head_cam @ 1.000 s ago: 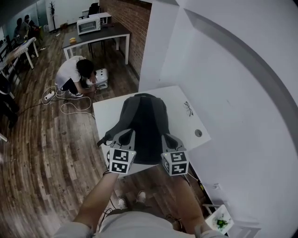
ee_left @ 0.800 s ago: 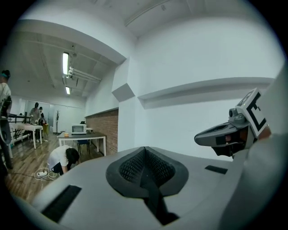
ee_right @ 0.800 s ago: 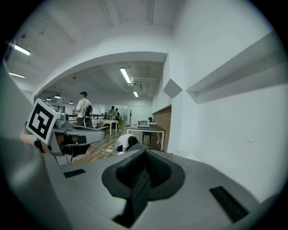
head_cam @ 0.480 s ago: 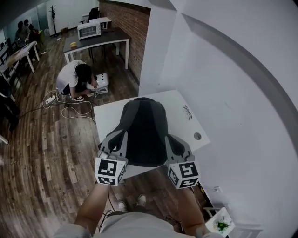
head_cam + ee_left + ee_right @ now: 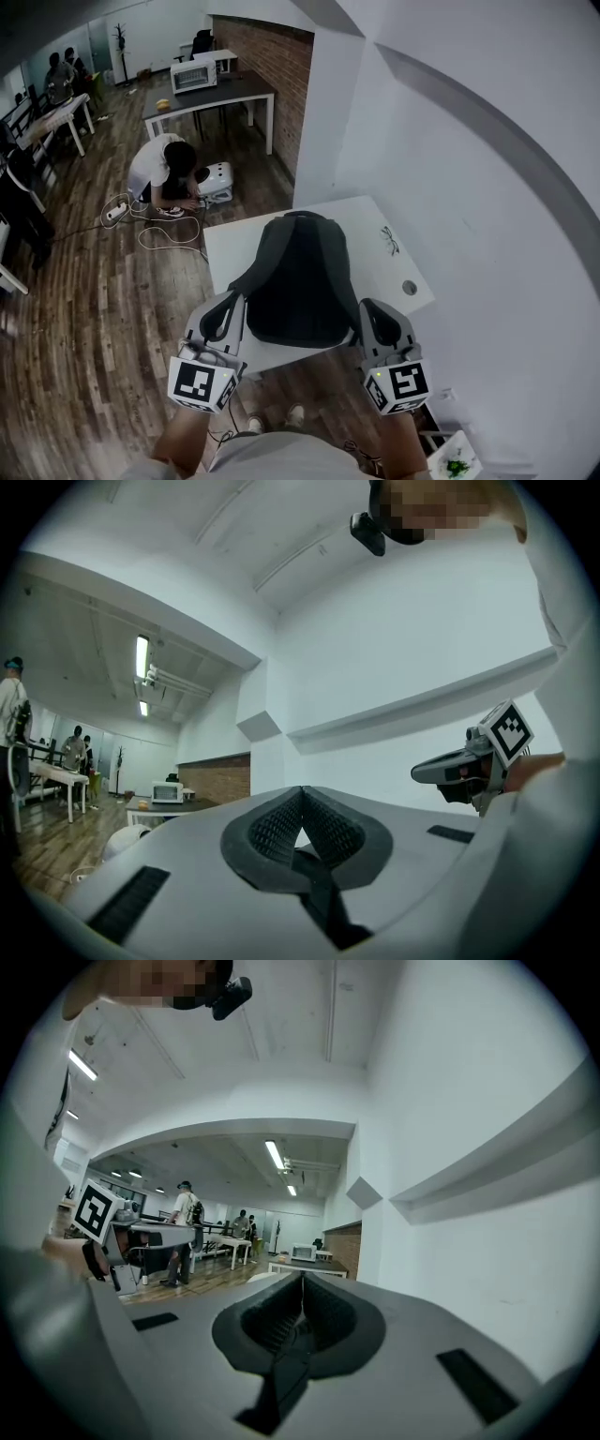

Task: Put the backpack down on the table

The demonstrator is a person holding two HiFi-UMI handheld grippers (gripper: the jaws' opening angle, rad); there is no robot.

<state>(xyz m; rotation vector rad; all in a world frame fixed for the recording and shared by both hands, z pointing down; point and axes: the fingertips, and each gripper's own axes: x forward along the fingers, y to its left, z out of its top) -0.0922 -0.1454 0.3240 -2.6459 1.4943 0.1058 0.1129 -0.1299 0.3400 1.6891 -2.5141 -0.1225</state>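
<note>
On the white table (image 5: 375,225) the backpack (image 5: 298,281) lies flat, long axis near-to-far, below and between the left hand-held gripper (image 5: 228,306) and right hand-held gripper (image 5: 373,311), both closed on nothing, equally near.

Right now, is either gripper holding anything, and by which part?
Nothing is held. The left gripper and the right gripper are both shut and empty; the backpack lies on the table, free of both.

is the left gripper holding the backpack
No, the left gripper shows its jaws closed together with nothing between them.
</note>
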